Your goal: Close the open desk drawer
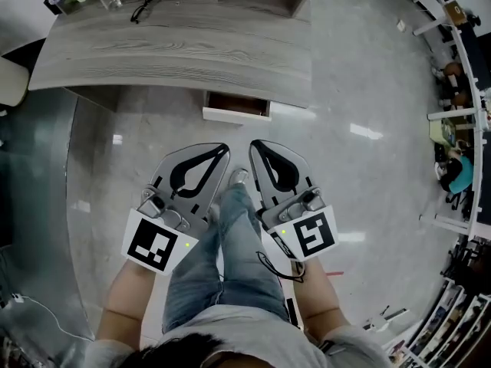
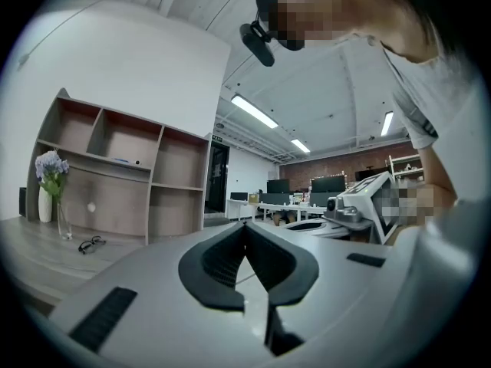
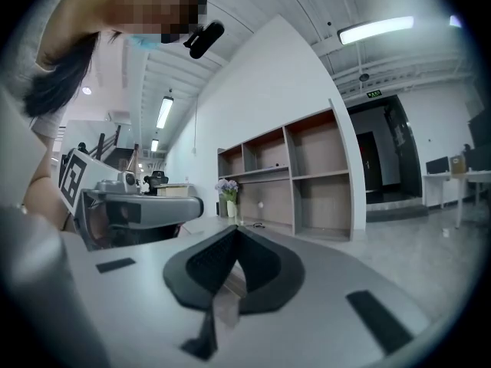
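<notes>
A glossy grey floor [image 1: 360, 90] lies under a long grey wood-grain desk [image 1: 176, 52]. A white-fronted, brown-lined drawer [image 1: 236, 113] juts open from the desk's near edge. Short of the desk and apart from the drawer, the left gripper [image 1: 224, 149] and right gripper [image 1: 252, 143] hover side by side, each with its jaws pressed together on nothing.

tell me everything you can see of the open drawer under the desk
The drawer sticks out from beneath the front edge of the grey wood-grain desk, towards its right end. It has a white front panel and a reddish-brown, wood-like inside; the strip of interior that shows looks empty, and the rest is hidden under the desk top. It sits level and only partly pulled out. Nothing touches it: the left gripper and the right gripper are both shut and well short of its front.
</notes>
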The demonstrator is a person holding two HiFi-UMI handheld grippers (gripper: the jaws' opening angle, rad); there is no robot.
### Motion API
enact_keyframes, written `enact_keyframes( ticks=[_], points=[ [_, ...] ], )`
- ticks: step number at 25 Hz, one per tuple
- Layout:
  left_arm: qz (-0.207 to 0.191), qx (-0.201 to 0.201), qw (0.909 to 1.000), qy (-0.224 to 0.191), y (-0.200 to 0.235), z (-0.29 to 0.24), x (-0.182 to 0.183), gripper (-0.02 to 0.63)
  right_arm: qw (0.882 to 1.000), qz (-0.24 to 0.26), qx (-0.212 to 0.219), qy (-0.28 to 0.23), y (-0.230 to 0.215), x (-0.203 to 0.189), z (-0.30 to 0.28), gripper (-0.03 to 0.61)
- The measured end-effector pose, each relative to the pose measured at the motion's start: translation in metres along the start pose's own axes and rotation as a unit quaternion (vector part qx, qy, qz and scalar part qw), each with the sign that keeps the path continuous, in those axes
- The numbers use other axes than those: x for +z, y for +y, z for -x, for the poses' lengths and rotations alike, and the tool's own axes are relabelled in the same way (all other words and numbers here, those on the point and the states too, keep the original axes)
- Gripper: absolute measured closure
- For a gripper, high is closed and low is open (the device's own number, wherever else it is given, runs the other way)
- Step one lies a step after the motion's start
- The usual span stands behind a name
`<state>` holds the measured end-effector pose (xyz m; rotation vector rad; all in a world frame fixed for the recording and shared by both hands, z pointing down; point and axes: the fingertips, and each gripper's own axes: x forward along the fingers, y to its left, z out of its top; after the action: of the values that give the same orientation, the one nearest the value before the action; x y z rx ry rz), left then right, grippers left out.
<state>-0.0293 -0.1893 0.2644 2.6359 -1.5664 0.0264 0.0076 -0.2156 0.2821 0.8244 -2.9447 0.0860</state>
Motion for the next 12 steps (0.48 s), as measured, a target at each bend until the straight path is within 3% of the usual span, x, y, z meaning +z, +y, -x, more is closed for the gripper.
enact_keyframes(
  ticks=[12],
  points=[
    [0.005, -0.023, 0.9997, 0.008, 0.010, -0.028, -0.079, 0.603, 1.000, 0.000, -0.014, 0.018, -0.029, -0.096, -0.028, 0.571]
  ],
)
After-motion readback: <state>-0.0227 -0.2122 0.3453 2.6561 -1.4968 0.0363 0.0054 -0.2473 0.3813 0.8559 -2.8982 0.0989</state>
